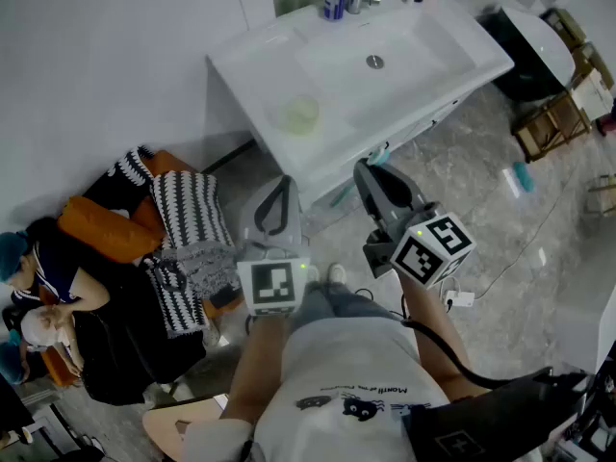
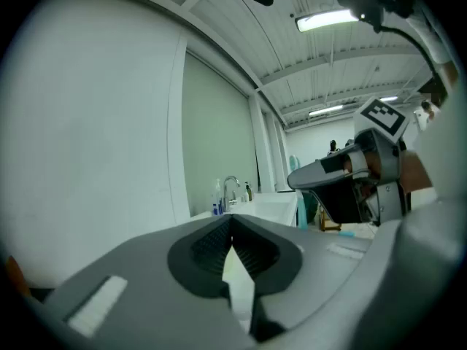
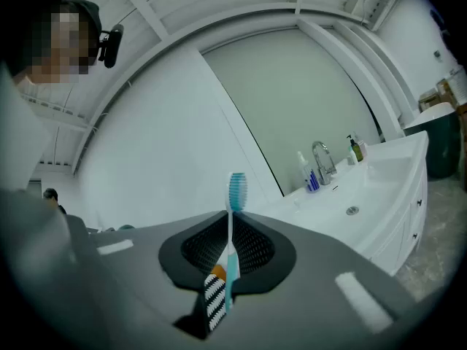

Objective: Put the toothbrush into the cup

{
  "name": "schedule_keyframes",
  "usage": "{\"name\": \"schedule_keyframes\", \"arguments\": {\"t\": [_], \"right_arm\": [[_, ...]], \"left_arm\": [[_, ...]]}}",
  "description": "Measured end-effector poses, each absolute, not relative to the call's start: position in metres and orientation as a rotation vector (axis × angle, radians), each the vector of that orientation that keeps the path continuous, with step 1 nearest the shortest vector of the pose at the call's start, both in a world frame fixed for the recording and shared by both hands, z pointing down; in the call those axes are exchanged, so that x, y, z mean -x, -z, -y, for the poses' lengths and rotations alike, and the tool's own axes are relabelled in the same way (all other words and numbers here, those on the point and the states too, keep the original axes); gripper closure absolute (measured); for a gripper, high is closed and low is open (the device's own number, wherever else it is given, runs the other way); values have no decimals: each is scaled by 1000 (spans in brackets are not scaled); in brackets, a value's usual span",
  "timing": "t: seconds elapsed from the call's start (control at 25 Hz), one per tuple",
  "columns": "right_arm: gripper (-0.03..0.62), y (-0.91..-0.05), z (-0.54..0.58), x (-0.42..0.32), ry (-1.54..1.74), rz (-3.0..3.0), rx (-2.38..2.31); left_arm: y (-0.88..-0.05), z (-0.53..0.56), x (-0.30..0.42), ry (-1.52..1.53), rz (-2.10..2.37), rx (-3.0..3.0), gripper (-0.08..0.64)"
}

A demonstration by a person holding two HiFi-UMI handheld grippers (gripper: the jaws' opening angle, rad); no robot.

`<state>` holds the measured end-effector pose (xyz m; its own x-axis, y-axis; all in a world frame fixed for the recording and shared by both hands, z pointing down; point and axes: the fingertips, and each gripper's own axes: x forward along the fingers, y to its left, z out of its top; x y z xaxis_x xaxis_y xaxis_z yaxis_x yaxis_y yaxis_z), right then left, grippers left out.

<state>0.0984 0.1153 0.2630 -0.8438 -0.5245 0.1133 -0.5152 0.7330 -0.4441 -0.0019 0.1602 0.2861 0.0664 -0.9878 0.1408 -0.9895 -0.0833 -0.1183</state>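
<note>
1. Right gripper: jaws pinch the toothbrush across its handle. The teal bristle head stands up past the jaw tips. The striped, orange-marked butt end runs back toward the camera.
2. Left gripper: jaws pressed together, nothing between them. It is held low in front of the person, beside the right one.
3. Cup: pale and translucent, upright on the white counter just left of the basin. It is well apart from both grippers. The toothbrush is not yet over it.
4. Handling, as I judge it: the brush is light, with a stiff, smooth plastic handle. A narrow pinch like this lets it swivel or slip if it is bumped.
5. Grip point: the hold looks to sit around mid-handle, which leaves plenty of brush free ahead of the jaws. That suits lowering one end into the cup before letting go.
6. Cup risk: it looks thin and light, and nothing steadies it. A knock on the rim could tip or slide it, so come in from above. The free left gripper could brace it.
</note>
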Motion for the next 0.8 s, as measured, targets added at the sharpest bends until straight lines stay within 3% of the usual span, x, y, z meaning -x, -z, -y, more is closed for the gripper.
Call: {"name": "schedule_keyframes", "arguments": {"t": [0.8], "right_arm": [[572, -257, -89, -99, 748, -2847, 777]], "left_arm": [[-282, -151, 11, -258, 2201, -2243, 560]]}}
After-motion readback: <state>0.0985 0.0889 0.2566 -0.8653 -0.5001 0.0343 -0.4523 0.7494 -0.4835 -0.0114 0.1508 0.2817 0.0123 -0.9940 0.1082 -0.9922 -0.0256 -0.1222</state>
